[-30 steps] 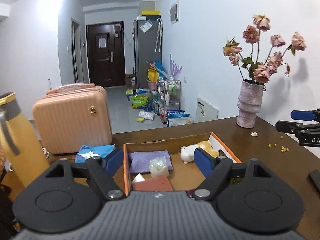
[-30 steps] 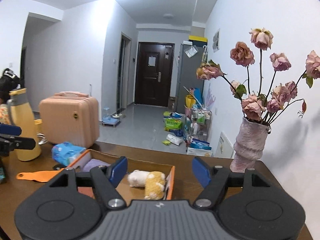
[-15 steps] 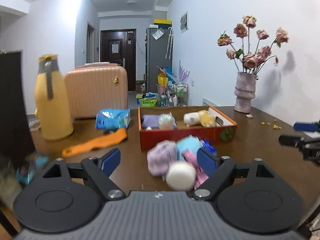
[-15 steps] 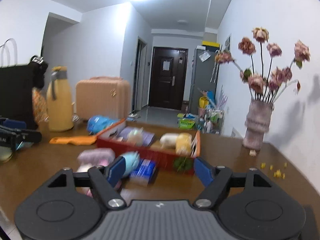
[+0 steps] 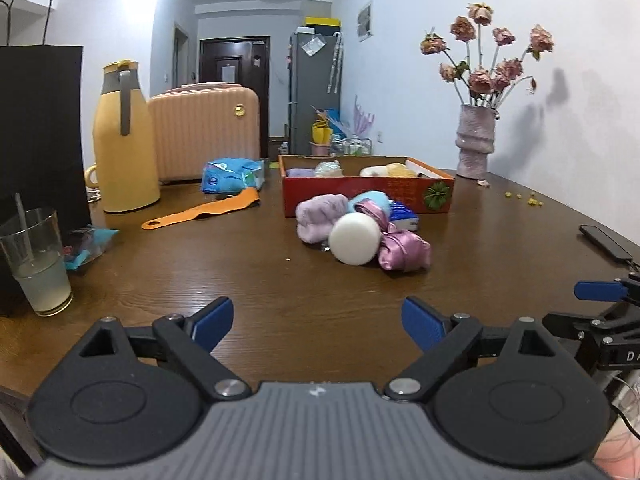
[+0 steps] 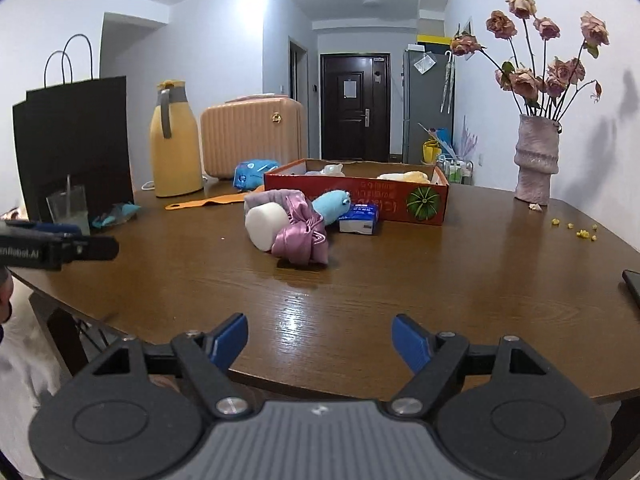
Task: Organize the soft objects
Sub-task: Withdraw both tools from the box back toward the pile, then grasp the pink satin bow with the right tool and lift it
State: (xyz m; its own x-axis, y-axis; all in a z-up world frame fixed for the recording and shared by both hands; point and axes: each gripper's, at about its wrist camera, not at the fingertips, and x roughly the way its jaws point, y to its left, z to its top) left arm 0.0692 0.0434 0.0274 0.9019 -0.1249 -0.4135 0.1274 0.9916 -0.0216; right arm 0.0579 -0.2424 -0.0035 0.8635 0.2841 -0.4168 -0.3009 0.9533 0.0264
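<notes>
The left claw hangs low over the near part of the brown bench, its jaws opening with nothing between them. The right claw sits at the bench's near edge, spread wide and empty. Well ahead of both lies a heap of soft things: a white foam cylinder touching a shiny pink satin bundle, a lilac fuzzy roll behind it, a light blue plush toy and a small blue tissue pack. Just behind the heap stands the red box, with more soft items inside. Farther left are a yellow jug, an orange strap and a glass.
</notes>
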